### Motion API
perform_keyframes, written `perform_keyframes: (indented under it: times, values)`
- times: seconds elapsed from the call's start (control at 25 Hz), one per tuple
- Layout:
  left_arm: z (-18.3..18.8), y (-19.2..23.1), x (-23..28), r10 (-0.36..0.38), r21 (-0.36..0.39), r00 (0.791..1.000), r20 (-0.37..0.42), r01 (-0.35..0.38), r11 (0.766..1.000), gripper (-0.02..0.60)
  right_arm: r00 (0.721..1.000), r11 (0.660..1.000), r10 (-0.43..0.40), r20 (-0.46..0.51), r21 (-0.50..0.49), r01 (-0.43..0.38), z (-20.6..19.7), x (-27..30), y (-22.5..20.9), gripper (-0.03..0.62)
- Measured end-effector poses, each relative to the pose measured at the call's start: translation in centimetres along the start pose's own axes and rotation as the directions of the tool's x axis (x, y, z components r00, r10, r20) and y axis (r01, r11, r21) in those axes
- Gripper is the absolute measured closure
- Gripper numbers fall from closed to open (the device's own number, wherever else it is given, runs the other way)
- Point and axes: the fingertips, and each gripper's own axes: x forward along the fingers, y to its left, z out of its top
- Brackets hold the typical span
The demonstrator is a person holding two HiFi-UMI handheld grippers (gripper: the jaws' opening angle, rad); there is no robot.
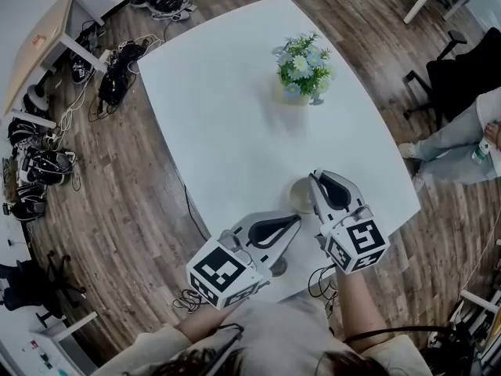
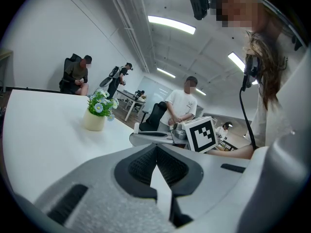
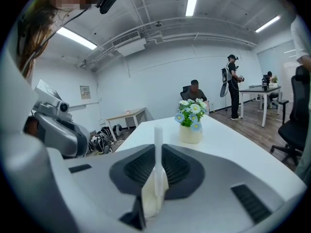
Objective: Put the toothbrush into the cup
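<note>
right gripper (image 1: 316,177) is seen clamped on the white toothbrush (image 3: 157,139), which is poked out past the jaw tips, just beside the cup (image 1: 299,198) on the white table (image 1: 227,116). left gripper (image 1: 295,219) is closed up with nothing gripped, parked near the cup

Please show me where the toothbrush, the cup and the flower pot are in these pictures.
toothbrush (image 3: 158,152): right gripper view, on its white handle.
cup (image 1: 300,198): head view, on its visible side.
flower pot (image 3: 190,134): right gripper view, on its cream wall.
</note>
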Motion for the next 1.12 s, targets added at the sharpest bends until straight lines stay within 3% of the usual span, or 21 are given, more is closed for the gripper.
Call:
perform_keyframes:
  times: [0.44,1.12]
  values:
    - [-0.1,0.3,-0.2,0.004,-0.006,1.000,-0.002,-0.004,1.000,0.575,0.995,0.999,0.034,-0.090,0.028,-0.032,-0.9,1.0,0.4,0.534]
    - [0.1,0.2,0.0,-0.005,0.004,1.000,0.001,0.005,1.000,0.575,1.000,0.999,0.016,-0.027,0.039,-0.015,0.8,0.0,0.2,0.546]
